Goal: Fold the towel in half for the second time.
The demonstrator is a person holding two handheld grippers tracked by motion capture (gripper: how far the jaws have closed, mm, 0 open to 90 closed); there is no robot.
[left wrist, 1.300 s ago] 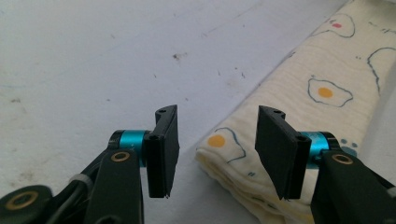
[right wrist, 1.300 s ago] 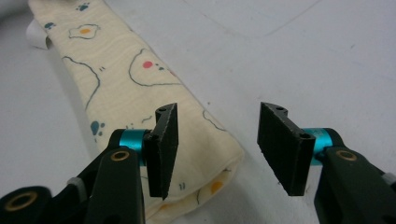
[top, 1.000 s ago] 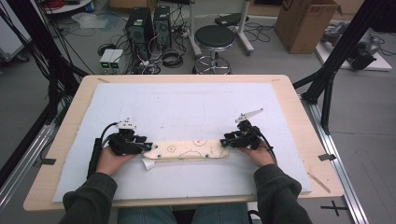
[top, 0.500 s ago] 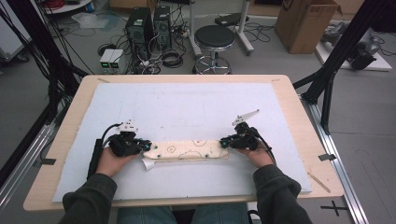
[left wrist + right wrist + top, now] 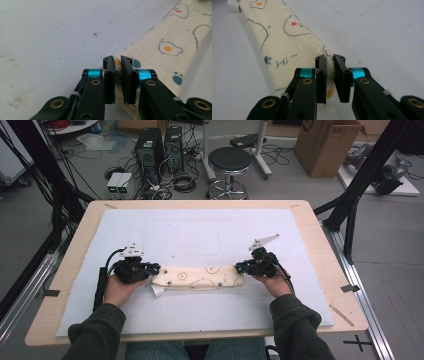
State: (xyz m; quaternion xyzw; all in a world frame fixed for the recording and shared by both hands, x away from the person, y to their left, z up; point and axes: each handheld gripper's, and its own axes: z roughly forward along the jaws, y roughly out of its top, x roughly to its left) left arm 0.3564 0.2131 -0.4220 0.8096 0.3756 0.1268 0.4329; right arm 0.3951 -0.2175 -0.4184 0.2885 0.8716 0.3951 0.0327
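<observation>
From above, I see the cream folded cloth with fried-egg prints [image 5: 197, 277] lying along the near edge of the white-covered desk [image 5: 210, 230]. My left gripper [image 5: 117, 65] pinches one end of it. My right gripper [image 5: 330, 64] pinches the other end.
</observation>
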